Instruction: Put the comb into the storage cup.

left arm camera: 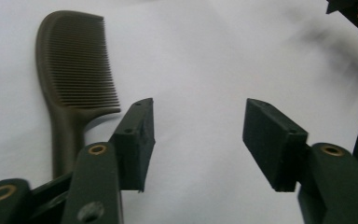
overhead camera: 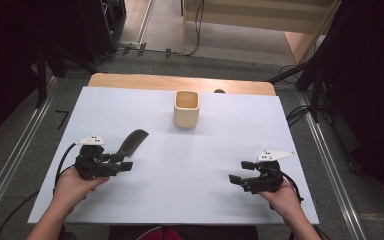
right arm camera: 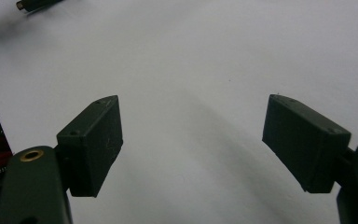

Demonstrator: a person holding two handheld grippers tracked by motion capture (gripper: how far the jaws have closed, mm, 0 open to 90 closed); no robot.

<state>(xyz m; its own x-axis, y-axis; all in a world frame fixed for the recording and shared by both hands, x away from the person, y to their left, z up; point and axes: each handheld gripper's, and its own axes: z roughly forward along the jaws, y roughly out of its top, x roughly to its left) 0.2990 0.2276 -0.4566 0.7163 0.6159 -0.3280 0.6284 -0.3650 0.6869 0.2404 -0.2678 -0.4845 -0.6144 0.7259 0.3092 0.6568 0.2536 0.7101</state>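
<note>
- Your left tool sits at the near left of the white worktop, its jaws standing wide apart with nothing between them.
- The dark comb lies flat on the worktop just beyond that tool; in the left gripper view the comb is off to the left of the jaws, outside the gap, with its handle end running under the left jaw.
- Its long axis runs from the handle, nearest you, up and away to the toothed end, slanting toward the far right.
- Your left hand is much the nearer one; the right tool is well apart, at the near right, jaws spread and empty.
- Count: one comb, one beige square cup upright at the far middle, two tools.
</note>
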